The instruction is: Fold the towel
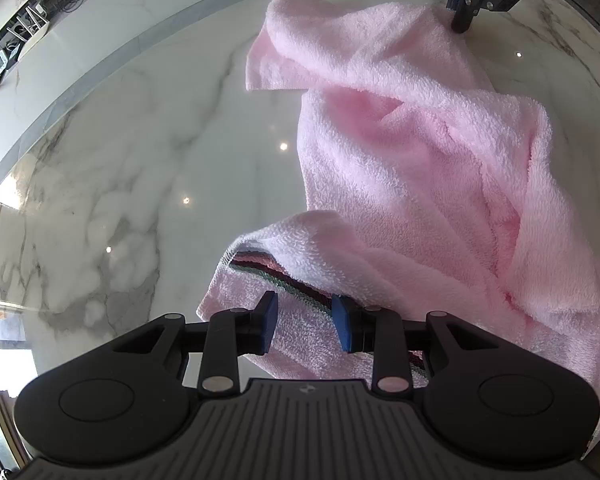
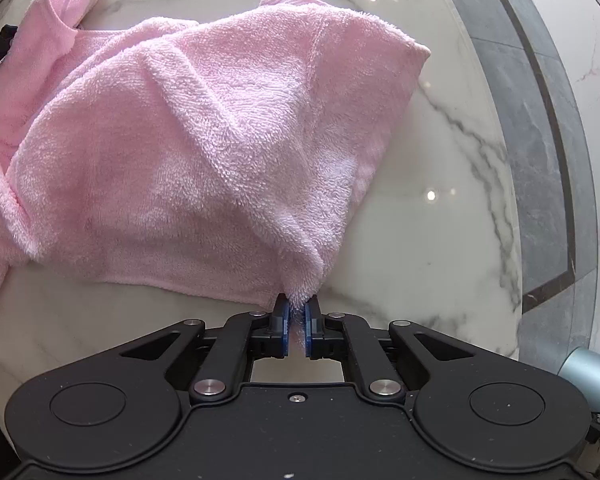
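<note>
A pink towel lies crumpled on a round white marble counter, bunched in loose folds rather than spread flat. One end carries a woven band of dark red, green and white stripes.

Right gripper: its blue-padded fingers are pinched nearly together on a corner of the towel, with a tuft of terry pressed between the pads. The cloth rises in a ridge from the counter towards that pinch point. In the left wrist view the same gripper stands at the far edge of the towel, pointing down at it.

Left gripper: its fingers stand partly apart above the striped end of the towel. The cloth passes beneath the gap, and neither pad can be seen pressing on it; nothing is held.

A grey inlaid border runs along the rim of the counter on the right gripper's side.
</note>
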A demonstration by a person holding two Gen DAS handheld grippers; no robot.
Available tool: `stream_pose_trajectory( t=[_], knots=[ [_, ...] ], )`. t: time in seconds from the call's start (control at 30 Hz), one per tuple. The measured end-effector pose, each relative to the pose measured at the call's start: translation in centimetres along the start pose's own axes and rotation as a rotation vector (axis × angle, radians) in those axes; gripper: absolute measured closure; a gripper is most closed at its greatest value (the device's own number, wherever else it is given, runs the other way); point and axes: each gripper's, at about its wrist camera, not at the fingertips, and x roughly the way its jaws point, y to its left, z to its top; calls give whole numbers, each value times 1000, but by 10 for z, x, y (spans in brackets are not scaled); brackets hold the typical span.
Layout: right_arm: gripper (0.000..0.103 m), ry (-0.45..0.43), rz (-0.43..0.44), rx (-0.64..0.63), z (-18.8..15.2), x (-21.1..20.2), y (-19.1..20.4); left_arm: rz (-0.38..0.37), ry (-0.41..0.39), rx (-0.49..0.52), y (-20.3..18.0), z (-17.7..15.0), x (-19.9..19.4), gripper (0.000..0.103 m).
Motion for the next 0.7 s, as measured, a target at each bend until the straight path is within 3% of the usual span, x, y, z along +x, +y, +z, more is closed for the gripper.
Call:
stream_pose_trajectory(
  t=[0.33, 0.7],
  knots=[
    [98, 124, 42, 104, -81, 2, 20, 6, 15, 16, 6, 2, 4, 74],
    [98, 288, 181, 214, -195, 25, 85, 48, 52, 49, 4, 8, 6, 73]
  ],
)
